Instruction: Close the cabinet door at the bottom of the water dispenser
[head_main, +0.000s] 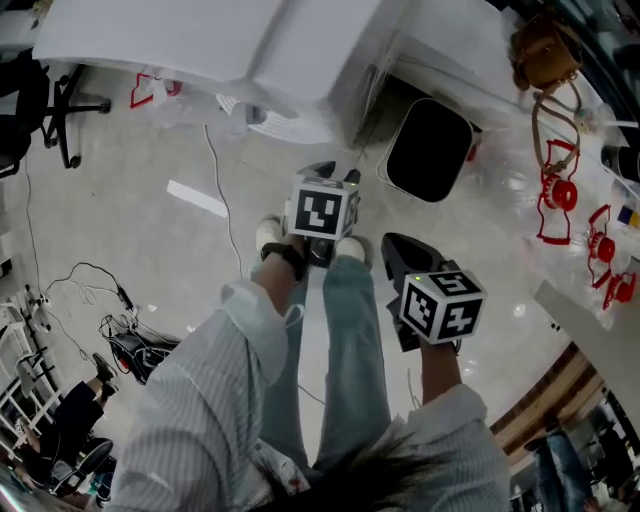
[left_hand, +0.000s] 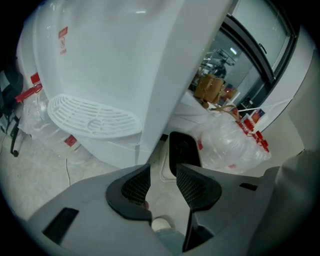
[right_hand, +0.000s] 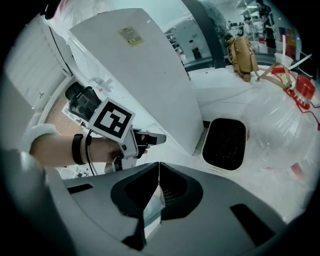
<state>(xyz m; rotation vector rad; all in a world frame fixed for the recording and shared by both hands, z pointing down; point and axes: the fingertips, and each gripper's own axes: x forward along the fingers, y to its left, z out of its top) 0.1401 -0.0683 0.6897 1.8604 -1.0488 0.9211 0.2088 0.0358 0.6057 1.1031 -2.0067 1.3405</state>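
Note:
The white water dispenser (head_main: 300, 60) stands on the floor ahead of me, its drip tray (left_hand: 92, 117) showing in the left gripper view. I cannot make out the cabinet door's edge on its lower body (right_hand: 150, 85). My left gripper (head_main: 336, 173) hangs just in front of the dispenser's bottom corner, jaws apart with nothing between them (left_hand: 162, 185). In the right gripper view it (right_hand: 152, 138) points at the white side panel without touching it. My right gripper (head_main: 398, 245) is held lower and to the right, its jaws (right_hand: 158, 175) shut and empty.
A black bin with a white rim (head_main: 430, 150) stands right of the dispenser. Clear water bottles with red caps (head_main: 560, 190) and a brown bag (head_main: 545, 50) lie further right. A cable (head_main: 215, 170) and a white strip (head_main: 197, 198) cross the floor at the left, near a chair (head_main: 50, 100).

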